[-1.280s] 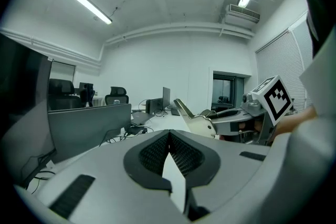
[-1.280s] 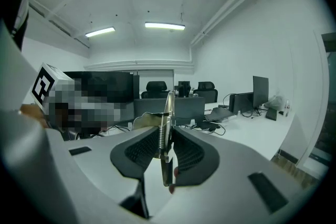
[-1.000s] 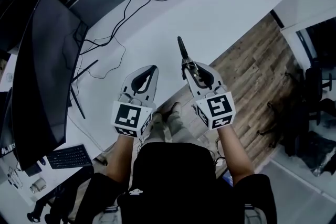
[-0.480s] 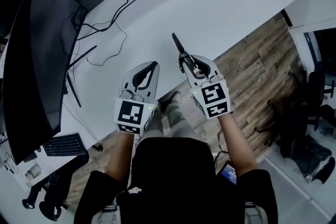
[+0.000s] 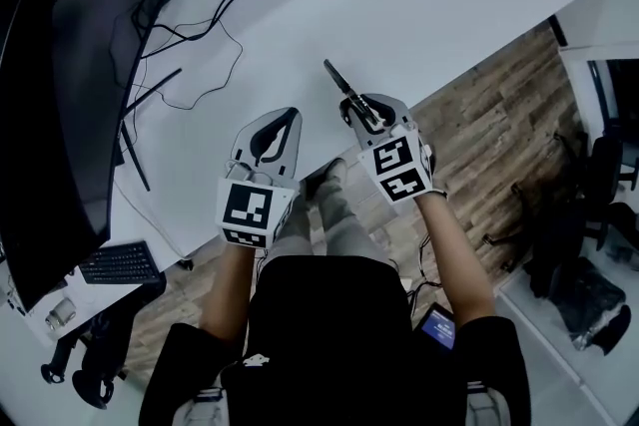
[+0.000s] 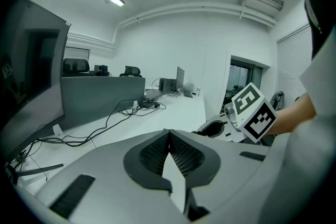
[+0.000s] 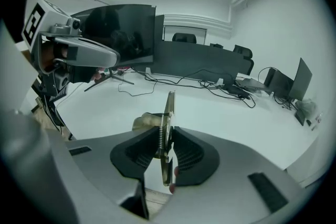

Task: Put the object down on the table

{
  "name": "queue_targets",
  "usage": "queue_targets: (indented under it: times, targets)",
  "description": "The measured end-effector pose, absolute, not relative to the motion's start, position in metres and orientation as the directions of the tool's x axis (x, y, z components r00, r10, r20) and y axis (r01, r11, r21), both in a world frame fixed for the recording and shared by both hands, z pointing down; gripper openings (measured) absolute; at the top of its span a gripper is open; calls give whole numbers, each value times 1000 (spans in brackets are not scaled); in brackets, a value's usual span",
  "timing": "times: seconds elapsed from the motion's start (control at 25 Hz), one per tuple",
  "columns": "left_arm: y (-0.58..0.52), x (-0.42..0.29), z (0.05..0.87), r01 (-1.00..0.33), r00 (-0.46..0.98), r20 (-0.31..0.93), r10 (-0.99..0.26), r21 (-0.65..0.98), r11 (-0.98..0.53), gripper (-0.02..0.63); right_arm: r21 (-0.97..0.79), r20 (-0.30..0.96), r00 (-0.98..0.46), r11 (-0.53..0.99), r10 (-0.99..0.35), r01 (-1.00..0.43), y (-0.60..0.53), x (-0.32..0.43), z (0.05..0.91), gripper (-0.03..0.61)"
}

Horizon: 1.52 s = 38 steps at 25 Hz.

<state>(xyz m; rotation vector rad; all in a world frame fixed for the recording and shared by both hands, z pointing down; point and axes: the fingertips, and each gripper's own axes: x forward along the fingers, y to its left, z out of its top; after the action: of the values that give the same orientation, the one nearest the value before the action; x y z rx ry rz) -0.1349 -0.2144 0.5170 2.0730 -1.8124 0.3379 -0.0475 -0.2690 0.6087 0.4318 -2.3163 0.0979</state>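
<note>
Holds a spring-loaded hand tool in the right gripper, jaws narrowed onto it, tip poking toward the upper left over the near edge of the white table. Keeps the left gripper alongside, pads pressed together on nothing. Leaves loose cables and a dark monitor well apart at upper left. Shows the tool's coil spring only in the right gripper view; shows a keyboard only in the head view.
</note>
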Motion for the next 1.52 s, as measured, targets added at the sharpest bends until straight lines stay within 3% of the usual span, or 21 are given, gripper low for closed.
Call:
queue_targets:
  times: [0.84, 1.52]
  targets:
    - [-204, -140, 567, -984, 154, 488, -859, 150, -91, 14, 321, 824, -475, 945, -308, -55, -296, -65, 687, 100]
    - [-201, -134, 587, -981, 165, 512, -843, 171, -88, 14, 522, 810, -409, 835, -421, 175, -310, -63, 718, 101]
